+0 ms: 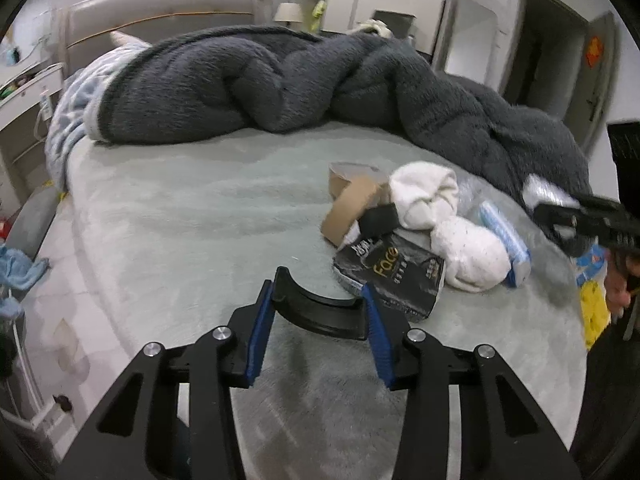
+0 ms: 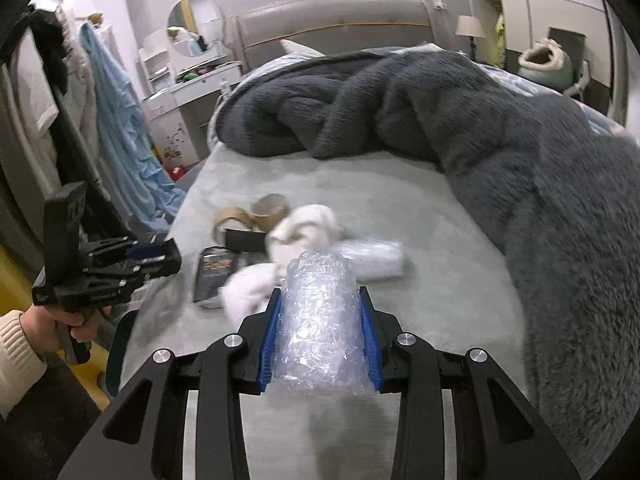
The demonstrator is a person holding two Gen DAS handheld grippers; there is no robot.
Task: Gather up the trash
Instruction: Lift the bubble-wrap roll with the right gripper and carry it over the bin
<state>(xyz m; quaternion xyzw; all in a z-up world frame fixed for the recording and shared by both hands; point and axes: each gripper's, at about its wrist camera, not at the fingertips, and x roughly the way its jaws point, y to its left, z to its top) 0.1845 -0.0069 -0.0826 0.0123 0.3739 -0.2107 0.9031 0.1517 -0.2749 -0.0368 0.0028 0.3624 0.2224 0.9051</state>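
Note:
A pile of litter lies on the grey bed sheet (image 1: 200, 220): a brown cardboard tape roll (image 1: 352, 208), white balled socks (image 1: 424, 196), a black "Face" packet (image 1: 396, 276) and a blue-and-white wrapped pack (image 1: 506, 240). My left gripper (image 1: 318, 292) hovers just short of the pile, its blue pads pressing on a curved black plastic piece (image 1: 320, 312). My right gripper (image 2: 320, 300) is shut on a wad of clear bubble wrap (image 2: 320, 320), lifted above the pile. The right wrist view catches the left gripper (image 2: 132, 260) at left, held by a hand in a cream sleeve.
A thick dark grey blanket (image 1: 260, 80) is heaped across the far side and right of the bed. The padded headboard (image 1: 160, 12) stands behind. A yellow and blue object (image 1: 592, 308) sits at the bed's right edge. Clothes (image 2: 120, 120) hang beside a dresser.

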